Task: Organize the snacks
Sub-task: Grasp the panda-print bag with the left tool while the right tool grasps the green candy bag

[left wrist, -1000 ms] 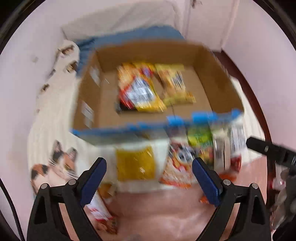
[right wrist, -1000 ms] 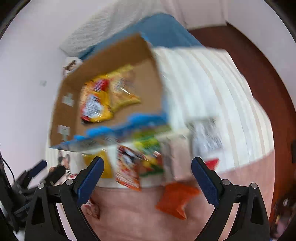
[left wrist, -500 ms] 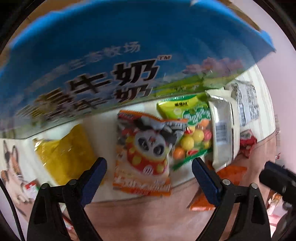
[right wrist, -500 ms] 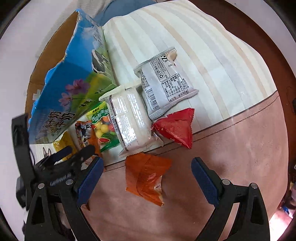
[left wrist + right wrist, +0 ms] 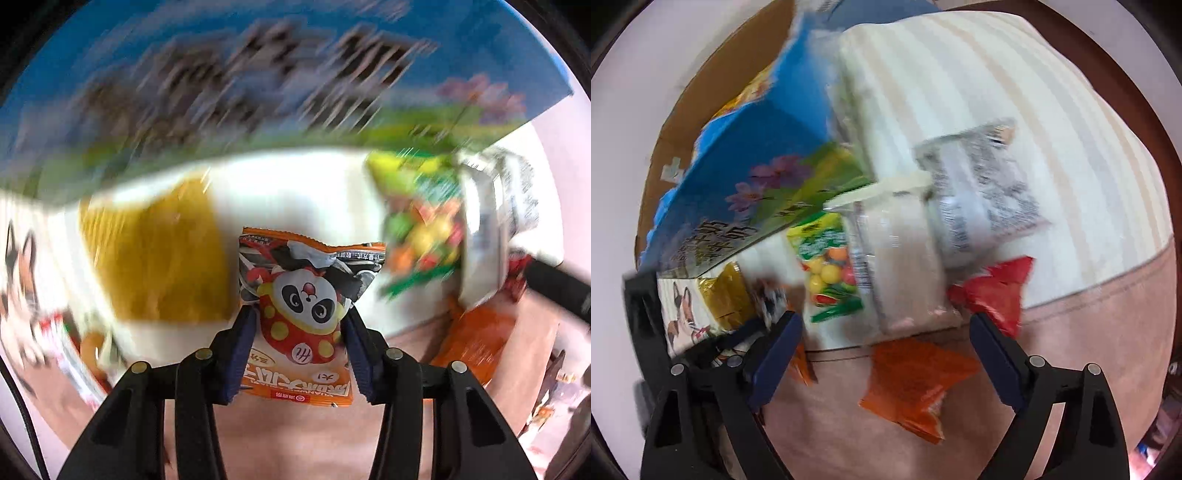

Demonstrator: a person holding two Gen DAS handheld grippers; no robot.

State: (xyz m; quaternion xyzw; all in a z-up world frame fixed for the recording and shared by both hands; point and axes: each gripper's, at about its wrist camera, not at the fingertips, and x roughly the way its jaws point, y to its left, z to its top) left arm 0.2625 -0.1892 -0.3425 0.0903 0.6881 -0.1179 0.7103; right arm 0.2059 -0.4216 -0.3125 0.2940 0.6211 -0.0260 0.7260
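Observation:
My left gripper (image 5: pixel 299 318) is shut on an orange snack packet with a panda on it (image 5: pixel 306 266), its pads pressing on both sides of the packet's lower half. A yellow packet (image 5: pixel 155 258) lies to the left and a green candy bag (image 5: pixel 417 236) to the right. My right gripper (image 5: pixel 886 321) is wide, and its jaws are closing above a clear packet of pale snacks (image 5: pixel 905 266) and an orange packet (image 5: pixel 916 384); the pads touch neither. A red packet (image 5: pixel 997 291) and a grey packet (image 5: pixel 982 199) lie beyond the right finger.
A blue printed carton (image 5: pixel 764 155) with a brown cardboard inside (image 5: pixel 701 92) stands just behind the snacks and fills the top of the left wrist view. The snacks lie on a striped cream cloth (image 5: pixel 997 92) over a pinkish surface (image 5: pixel 1071 350). A cat picture shows at far left.
Both grippers have come down close over the snacks. The left gripper's jaws have shut on the panda packet. The right gripper's jaws have narrowed slightly.

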